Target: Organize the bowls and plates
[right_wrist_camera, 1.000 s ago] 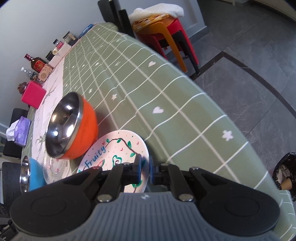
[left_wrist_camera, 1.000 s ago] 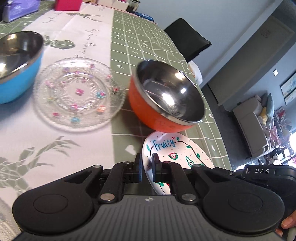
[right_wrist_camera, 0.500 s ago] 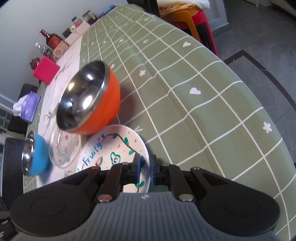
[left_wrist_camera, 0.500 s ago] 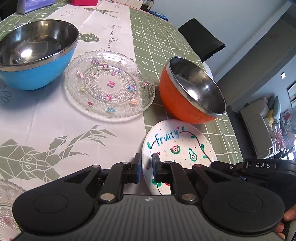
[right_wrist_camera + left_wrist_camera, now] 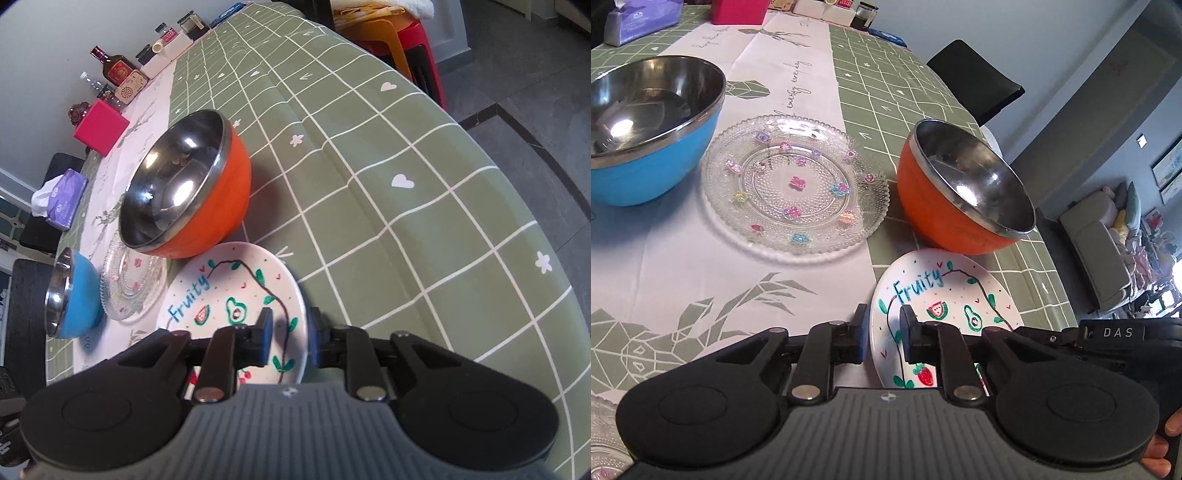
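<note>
- The Fruity plate [image 5: 945, 295] lies flat on the green checked cloth of the worktop [image 5: 424, 206], at its near edge, just in front of the orange bowl [image 5: 960, 192].
- It is round, so it has no long axis. In the left wrist view its blue word "Fruity" reads upright, with the painted strawberry at the near rim. In the right wrist view the word runs up and to the right.
- The left tongs [image 5: 882, 332] straddle the plate's near left rim. Their jaws are opening, and a gap shows between the pads and the rim.
- The right tongs [image 5: 289, 334] straddle the plate's near right rim. Their jaws are close together, but whether the pads press on the rim cannot be told.
- The orange bowl stands upright, mouth up, its steel lining showing. Its rim overhangs the plate's far edge in both views.
- The clear glass plate [image 5: 794, 188] lies flat on the white runner, between the orange bowl and the blue bowl [image 5: 646, 136].
- The blue bowl also stands upright, beside the glass plate.
</note>
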`<state>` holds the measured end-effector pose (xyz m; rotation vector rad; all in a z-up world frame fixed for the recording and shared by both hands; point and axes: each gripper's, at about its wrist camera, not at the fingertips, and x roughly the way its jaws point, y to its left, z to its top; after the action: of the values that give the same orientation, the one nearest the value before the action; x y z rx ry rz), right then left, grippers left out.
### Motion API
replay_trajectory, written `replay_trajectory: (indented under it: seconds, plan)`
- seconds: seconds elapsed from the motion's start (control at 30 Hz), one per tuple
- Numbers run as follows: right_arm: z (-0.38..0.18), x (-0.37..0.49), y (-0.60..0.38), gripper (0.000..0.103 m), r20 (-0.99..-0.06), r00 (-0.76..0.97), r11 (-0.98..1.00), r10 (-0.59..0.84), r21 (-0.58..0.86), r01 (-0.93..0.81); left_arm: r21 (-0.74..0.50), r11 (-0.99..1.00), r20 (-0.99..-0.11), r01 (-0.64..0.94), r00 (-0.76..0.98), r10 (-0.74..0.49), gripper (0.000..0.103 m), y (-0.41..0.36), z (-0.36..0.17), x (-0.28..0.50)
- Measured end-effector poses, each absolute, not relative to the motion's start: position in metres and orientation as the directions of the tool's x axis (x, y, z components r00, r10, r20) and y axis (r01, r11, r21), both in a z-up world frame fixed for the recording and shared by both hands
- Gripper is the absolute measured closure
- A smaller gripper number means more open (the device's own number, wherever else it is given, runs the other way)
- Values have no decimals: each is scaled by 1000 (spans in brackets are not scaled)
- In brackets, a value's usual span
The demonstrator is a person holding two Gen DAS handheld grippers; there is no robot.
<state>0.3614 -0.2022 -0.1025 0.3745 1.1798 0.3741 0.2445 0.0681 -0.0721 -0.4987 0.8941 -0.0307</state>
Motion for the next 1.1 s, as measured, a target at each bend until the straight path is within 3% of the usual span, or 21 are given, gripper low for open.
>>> replay_trajectory:
  seconds: [0.6, 1.1]
  plan:
    - [-78, 340, -176, 95, -764, 333, 833, 552, 524, -178, -411, 874, -722, -258, 678, -140, 85, 96, -30, 200]
    - [-58, 268, -104, 96, -710, 260, 750, 654, 564, -347, -423, 843, -720, -332, 689, -90, 85, 170, -13, 103]
